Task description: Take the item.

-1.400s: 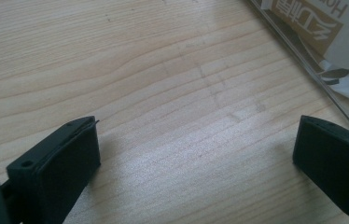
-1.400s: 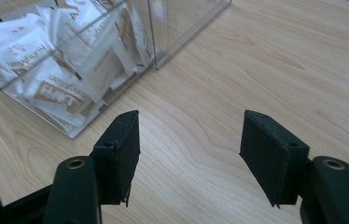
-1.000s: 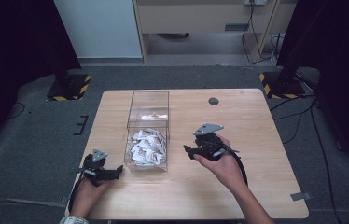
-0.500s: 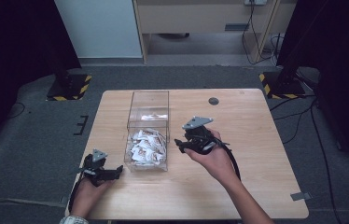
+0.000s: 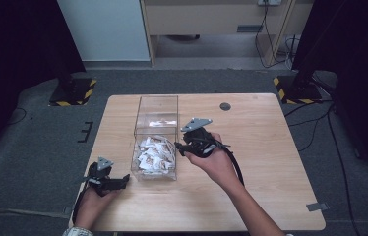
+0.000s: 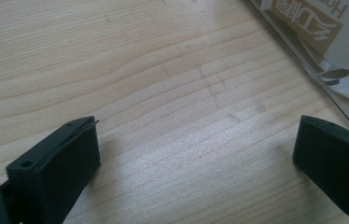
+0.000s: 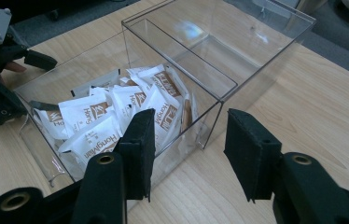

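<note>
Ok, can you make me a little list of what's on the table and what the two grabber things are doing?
table: wooden
box: clear, two compartments
packets: white, in the near compartment
far compartment: empty
right gripper: beside the box, jaws apart, just been closing, nothing between them
left gripper: near the box's near corner, jaws wide, holding nothing

Lab: hazard-striped stand bases point(image 5: 71, 93), floor cables point(image 5: 320, 125).

Round dark disc point(image 5: 225, 106) on table point(image 5: 270, 162)
</note>
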Motion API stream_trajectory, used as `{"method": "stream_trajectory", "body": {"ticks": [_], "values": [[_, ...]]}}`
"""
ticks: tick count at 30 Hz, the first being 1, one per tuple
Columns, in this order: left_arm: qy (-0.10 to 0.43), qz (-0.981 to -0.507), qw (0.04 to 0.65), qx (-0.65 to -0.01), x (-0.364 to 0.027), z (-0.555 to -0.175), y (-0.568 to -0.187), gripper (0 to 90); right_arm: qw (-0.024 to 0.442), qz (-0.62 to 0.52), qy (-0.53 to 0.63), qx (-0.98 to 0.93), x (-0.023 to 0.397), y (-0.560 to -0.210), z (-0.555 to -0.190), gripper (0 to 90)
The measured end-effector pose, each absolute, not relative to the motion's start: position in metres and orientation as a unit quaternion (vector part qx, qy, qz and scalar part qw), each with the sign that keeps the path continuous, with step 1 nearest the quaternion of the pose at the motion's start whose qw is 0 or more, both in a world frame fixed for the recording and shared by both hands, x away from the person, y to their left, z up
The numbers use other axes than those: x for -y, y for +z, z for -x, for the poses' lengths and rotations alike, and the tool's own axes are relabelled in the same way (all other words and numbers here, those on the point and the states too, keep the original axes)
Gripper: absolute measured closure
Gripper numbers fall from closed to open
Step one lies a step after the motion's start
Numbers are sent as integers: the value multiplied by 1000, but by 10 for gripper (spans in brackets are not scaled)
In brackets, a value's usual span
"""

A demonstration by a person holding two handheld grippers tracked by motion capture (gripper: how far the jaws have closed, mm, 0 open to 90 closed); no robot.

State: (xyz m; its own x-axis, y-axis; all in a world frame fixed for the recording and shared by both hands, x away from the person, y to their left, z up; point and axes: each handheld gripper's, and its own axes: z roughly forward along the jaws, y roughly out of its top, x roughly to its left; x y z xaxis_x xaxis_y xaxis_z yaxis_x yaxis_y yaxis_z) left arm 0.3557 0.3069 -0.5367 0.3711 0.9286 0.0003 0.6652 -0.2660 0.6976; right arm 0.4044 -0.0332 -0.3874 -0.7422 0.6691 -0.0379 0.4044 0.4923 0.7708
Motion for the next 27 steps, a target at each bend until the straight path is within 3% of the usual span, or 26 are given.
{"method": "stream_trajectory", "body": {"ticks": [27], "values": [[211,-768,311,-519,-307,-356,-537,0,148,-285,384,-866,2,-405,-405,681]]}}
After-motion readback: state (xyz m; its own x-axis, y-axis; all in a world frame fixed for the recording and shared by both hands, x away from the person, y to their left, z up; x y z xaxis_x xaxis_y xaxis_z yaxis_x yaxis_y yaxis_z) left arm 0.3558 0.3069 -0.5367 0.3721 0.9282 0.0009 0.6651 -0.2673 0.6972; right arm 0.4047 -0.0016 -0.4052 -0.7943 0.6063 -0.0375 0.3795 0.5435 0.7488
